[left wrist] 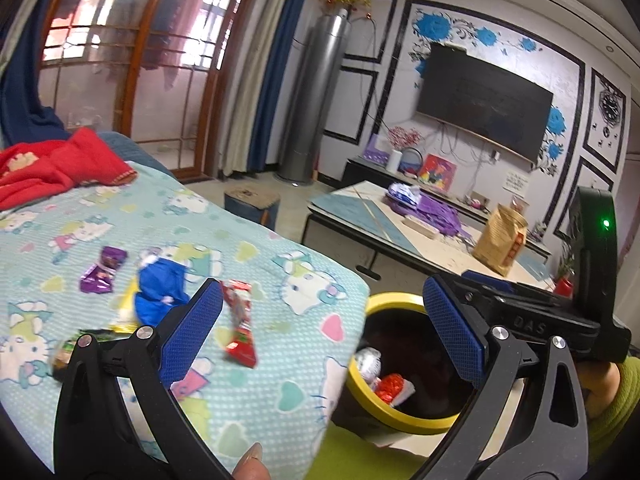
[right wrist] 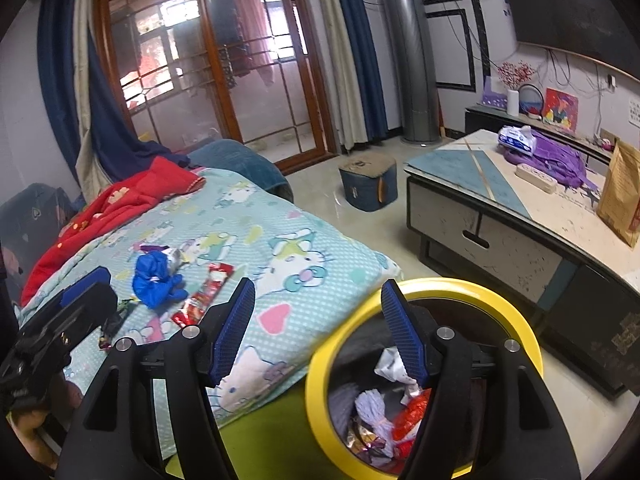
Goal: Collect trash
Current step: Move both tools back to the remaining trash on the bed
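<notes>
Both tools empty, jaws apart: left tool over the bed edge, right tool beside the yellow-rimmed bin. Bin already holds wrappers – red, silver, white. Still on the bedspread: red wrapper, blue crumpled bag, purple wrapper.

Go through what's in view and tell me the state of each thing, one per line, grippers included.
left gripper: open, empty
right gripper: open, empty, over the bin's edge
yellow-rimmed bin: uncovered, trash inside
red wrapper: lying flat on the blanket
blue bag: crumpled on the blanket
purple wrapper: lying on the blanket
television: screen dark
glass doors: closed
</notes>
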The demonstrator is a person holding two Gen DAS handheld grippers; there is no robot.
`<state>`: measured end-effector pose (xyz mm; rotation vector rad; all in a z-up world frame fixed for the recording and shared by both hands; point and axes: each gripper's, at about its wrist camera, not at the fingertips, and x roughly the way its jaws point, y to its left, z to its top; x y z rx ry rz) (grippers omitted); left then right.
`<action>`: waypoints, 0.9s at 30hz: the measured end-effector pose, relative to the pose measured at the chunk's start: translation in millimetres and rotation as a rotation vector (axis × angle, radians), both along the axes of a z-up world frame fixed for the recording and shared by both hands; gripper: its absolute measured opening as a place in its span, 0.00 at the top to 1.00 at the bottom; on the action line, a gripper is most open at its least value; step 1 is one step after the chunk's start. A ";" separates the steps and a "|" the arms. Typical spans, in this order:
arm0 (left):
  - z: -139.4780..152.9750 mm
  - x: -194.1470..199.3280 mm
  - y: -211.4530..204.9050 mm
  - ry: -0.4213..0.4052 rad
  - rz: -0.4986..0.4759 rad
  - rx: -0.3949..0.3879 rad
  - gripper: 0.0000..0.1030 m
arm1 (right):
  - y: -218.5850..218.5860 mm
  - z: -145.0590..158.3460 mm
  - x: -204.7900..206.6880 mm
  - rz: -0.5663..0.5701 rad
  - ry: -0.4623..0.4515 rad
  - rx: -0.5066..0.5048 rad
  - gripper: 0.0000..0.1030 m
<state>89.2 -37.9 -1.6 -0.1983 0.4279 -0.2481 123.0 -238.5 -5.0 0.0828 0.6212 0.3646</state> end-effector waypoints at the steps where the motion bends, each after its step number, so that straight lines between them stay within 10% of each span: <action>1: 1.3 -0.8 4.2 -0.005 0.011 0.000 0.11 | 2.2 0.2 -0.8 0.006 -0.001 -0.001 0.37; 27: 21.4 -13.1 105.4 -0.047 0.250 -0.042 0.11 | 96.4 0.7 0.2 0.175 0.033 -0.019 0.36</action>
